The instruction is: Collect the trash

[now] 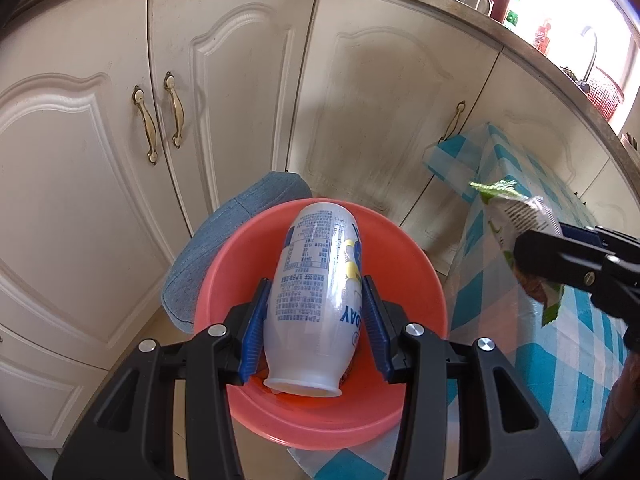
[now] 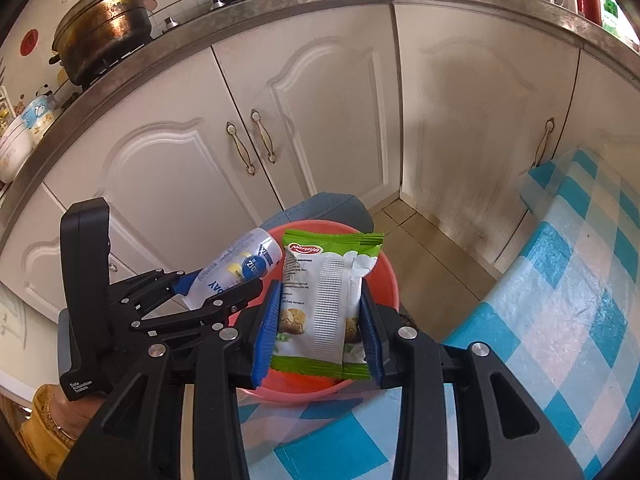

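Note:
My left gripper (image 1: pixel 316 320) is shut on a white plastic bottle (image 1: pixel 316 292) with blue print, held above a red plastic basin (image 1: pixel 420 280). In the right wrist view the same bottle (image 2: pixel 236 270) shows at the left, in the left gripper (image 2: pixel 218 286). My right gripper (image 2: pixel 320 316) is shut on a green and white snack packet (image 2: pixel 328 304), upright between the blue pads, also over the red basin (image 2: pixel 386 280). The packet (image 1: pixel 520 220) and the right gripper's black finger (image 1: pixel 560 256) appear at the right edge of the left wrist view.
The basin sits at the corner of a table with a blue and white checked cloth (image 2: pixel 560 320). A blue denim-covered seat (image 1: pixel 224 240) lies behind it. White cabinet doors (image 1: pixel 240 100) with brass handles stand beyond. A pot (image 2: pixel 104 28) and pan sit on the counter.

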The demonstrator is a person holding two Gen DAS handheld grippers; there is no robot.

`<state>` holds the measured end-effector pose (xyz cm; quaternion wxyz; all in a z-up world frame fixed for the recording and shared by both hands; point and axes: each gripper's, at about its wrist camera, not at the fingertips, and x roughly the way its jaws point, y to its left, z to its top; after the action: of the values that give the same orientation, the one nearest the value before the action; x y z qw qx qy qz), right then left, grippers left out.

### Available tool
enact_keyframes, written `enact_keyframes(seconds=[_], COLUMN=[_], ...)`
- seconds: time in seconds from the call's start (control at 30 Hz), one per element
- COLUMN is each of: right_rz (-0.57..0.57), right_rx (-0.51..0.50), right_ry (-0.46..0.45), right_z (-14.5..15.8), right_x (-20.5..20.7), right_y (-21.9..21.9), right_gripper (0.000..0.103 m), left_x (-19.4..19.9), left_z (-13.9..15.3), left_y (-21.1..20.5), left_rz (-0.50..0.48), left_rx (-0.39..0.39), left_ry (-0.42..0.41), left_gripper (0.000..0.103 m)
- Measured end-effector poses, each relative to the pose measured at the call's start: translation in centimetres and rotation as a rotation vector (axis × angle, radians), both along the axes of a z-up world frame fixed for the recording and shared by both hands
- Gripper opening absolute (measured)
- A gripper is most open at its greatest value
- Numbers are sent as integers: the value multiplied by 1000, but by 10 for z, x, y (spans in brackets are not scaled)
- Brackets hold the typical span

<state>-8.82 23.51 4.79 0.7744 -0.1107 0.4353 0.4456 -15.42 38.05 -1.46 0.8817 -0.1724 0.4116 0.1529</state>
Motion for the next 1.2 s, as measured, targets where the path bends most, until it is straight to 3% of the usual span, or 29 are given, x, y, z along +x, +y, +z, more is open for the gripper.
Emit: enact_keyframes(seconds=[0.23,0.3,0.33,0.37,0.4,0.63,0.83,1.0,1.2], right_rz=[2,4,-5,-22,-37,-157,-264,-366,-508], right_rx=[-12,-20,-28,-29,-15,21,33,43,35], right_ry=[42,60,62,58,63,-7,-85,-97,-112], right_z=[-14,-19,-22,-23,-22,-1,14,16,12], right_x=[5,7,8,9,12,22,28,36,37], right_y=[9,12,13,11,7,-28,-68,-108,-168], right_gripper=[40,51,70,77,77,89,90,90,90], left_x=[7,10,12,15,14,8,10,21,33], left_z=[-9,-15,-20,-25,-29,-30,-12,4,26], left_y=[1,3,4,7,10,19,11,-5,-45], left_rz=[-3,-7,-10,5,30,100,96,27,-49], left_rx=[-15,-26,-37,-43,-45,-76,-61,-83,3], left_ry=[19,29,45,66,76,65,14,3,-42], left_gripper=[46,46,56,77,83,88,95,97,97])
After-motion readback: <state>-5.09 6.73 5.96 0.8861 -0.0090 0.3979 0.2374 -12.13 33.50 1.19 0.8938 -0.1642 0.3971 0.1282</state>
